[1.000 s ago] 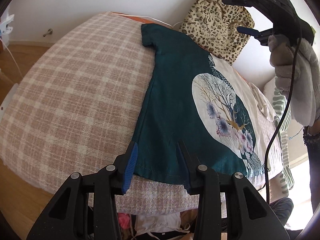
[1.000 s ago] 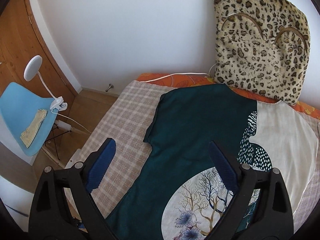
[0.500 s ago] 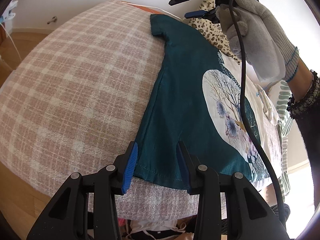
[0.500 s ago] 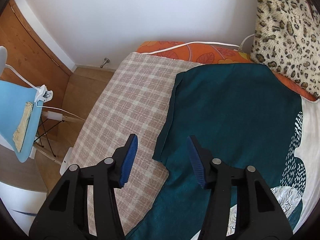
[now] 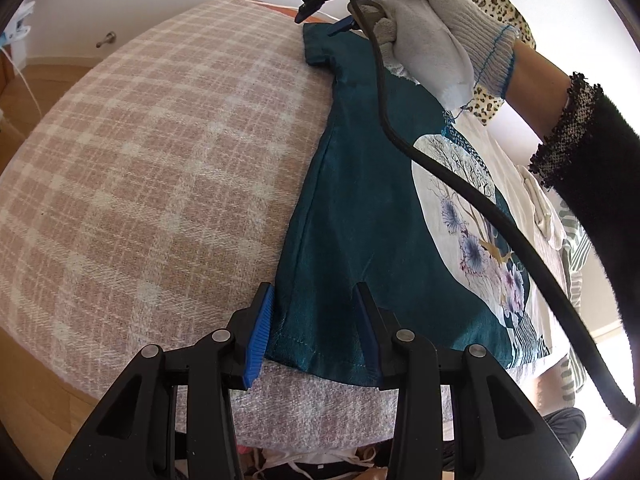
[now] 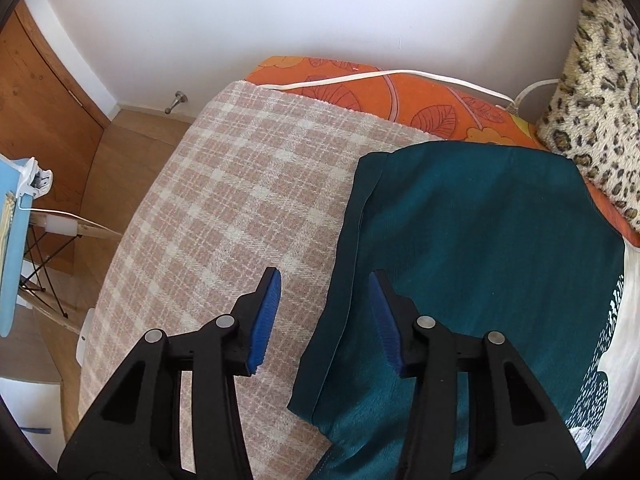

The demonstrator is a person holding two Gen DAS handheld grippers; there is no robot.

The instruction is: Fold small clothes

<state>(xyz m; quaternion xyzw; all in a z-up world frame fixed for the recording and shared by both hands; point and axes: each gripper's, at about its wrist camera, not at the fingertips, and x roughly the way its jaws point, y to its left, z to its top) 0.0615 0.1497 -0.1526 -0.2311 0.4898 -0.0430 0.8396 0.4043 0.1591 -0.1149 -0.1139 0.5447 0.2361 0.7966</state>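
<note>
A dark teal T-shirt (image 5: 360, 208) with a round white tree-and-flower print lies flat on a pink plaid blanket (image 5: 160, 168). My left gripper (image 5: 314, 300) is open, its jaws on either side of the shirt's near hem corner. My right gripper (image 6: 326, 284) is open and straddles the edge of the shirt's left sleeve (image 6: 352, 240); it also shows in the left wrist view (image 5: 324, 20), held by a gloved hand above the sleeve.
A leopard-print cushion (image 6: 600, 92) leans on the wall behind the shirt. An orange sheet (image 6: 400, 92) with a white cable lies at the bed's head. A blue chair (image 6: 8, 240) stands on the wooden floor to the left. More clothes (image 5: 548, 216) lie to the right.
My right gripper has come down and left onto the sleeve edge, and its jaws have narrowed. My left gripper has stayed at the hem corner.
</note>
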